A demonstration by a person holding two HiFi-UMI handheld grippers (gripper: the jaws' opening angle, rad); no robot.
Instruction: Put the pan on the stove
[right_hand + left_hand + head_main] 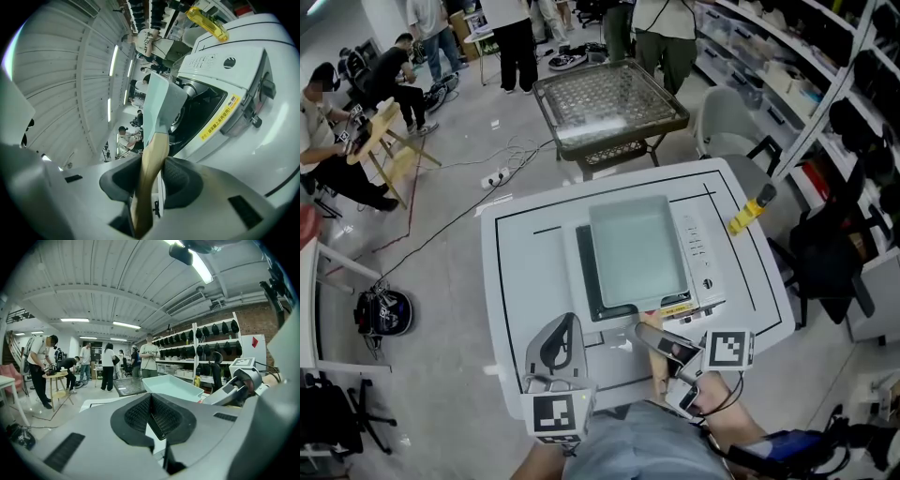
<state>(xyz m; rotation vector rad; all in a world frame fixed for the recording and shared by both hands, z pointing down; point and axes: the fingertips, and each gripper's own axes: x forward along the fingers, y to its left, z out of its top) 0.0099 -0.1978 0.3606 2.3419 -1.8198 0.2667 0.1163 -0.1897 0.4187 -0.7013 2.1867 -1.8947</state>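
Pan: over stove, table centre
Right gripper: pinching pan handle
Left gripper: pads pressed together — empty

Grey hand-held grippers bear black-and-white square-marker cubes.

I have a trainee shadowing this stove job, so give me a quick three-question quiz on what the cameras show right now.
1. True or false: the right gripper is shut on the pan's wooden handle.
2. Where is the pan? A) over the stove; B) on the floor; C) on the far metal table.
3. Fill in: the left gripper has its jaws ____, with nothing between them.

Key: 1 true; 2 A; 3 together.
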